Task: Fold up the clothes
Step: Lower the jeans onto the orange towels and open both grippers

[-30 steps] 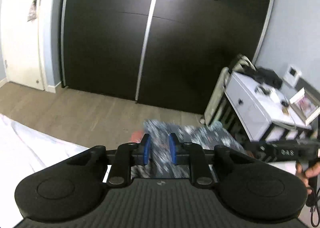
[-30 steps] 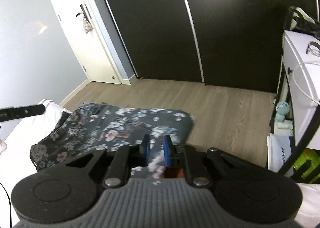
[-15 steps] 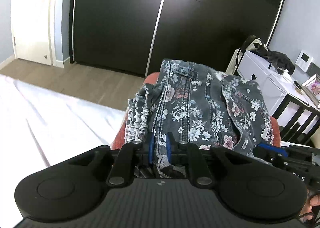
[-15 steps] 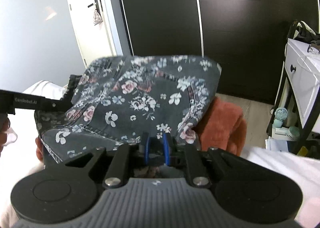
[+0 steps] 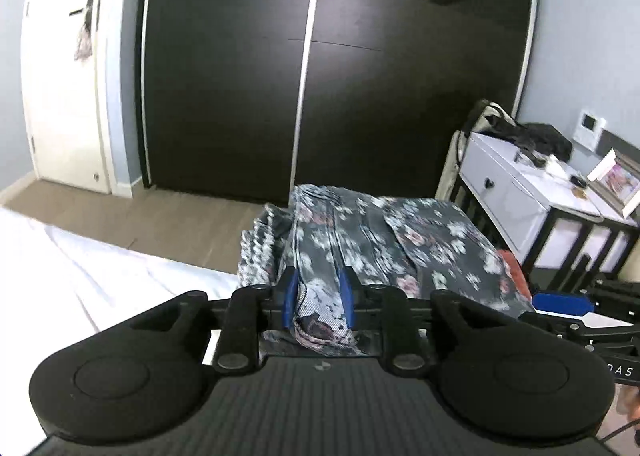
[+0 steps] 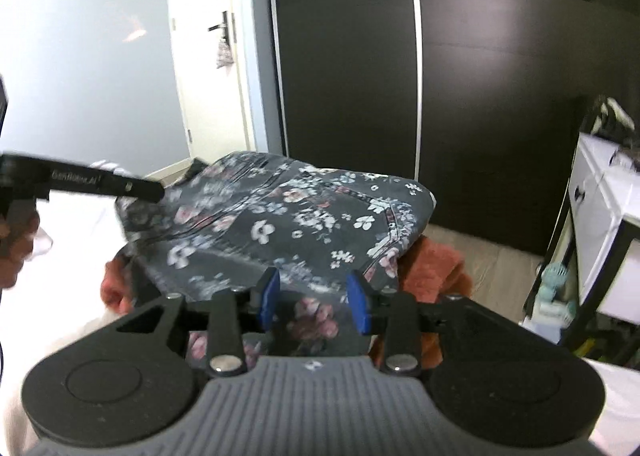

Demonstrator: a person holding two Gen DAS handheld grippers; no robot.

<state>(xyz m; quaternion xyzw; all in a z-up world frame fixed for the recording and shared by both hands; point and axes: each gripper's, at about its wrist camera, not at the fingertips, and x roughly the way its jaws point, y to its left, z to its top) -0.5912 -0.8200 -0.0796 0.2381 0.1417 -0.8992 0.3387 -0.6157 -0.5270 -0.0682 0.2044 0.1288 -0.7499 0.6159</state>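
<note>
A dark grey floral garment [image 5: 384,248] lies folded on top of an orange-red fuzzy garment [image 6: 432,268], on the white bed. My left gripper [image 5: 318,292] has its blue pads parted a little, with the floral hem bunched loosely between them. My right gripper [image 6: 314,292] is open, its blue pads wide apart over the near edge of the floral garment [image 6: 280,216]. The right gripper also shows at the right edge of the left wrist view [image 5: 560,302]. The left gripper's body shows at the left of the right wrist view [image 6: 80,184].
The white bed sheet [image 5: 80,276] spreads to the left. A dark sliding wardrobe [image 5: 320,76] stands behind, across a wood floor [image 5: 180,220]. A white dresser [image 5: 520,192] with a picture frame stands at the right. A white door [image 5: 64,96] is at the left.
Both grippers lowered the floral garment onto the orange-red one. The right gripper's pads have opened wide and let go. The left pads have parted a little.
</note>
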